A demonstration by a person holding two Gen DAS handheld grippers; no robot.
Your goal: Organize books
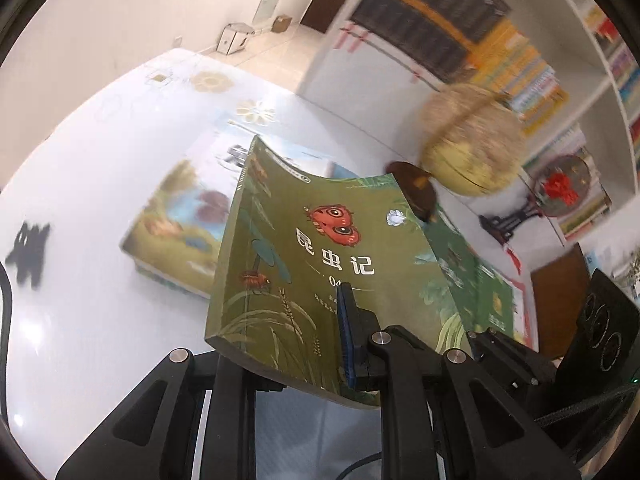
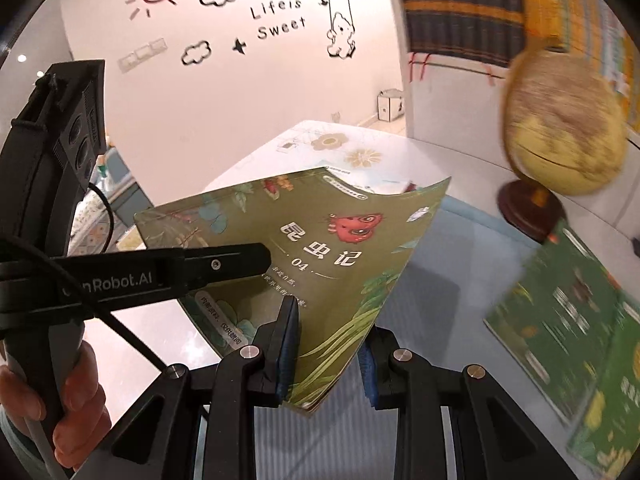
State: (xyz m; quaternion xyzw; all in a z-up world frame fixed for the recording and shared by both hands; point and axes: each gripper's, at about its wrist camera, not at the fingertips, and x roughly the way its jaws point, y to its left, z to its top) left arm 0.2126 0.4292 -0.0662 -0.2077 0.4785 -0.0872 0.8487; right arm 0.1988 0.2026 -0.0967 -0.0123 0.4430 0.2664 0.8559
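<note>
While both grippers pinch its near edge, left gripper (image 1: 344, 336) and right gripper (image 2: 328, 344) hold a green insect book (image 1: 304, 248) above the white table (image 1: 80, 312); beyond lie another book (image 1: 176, 224) and a globe (image 1: 472, 140).

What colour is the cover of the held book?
Olive green book with a red butterfly, clearest in the left wrist view.
</note>
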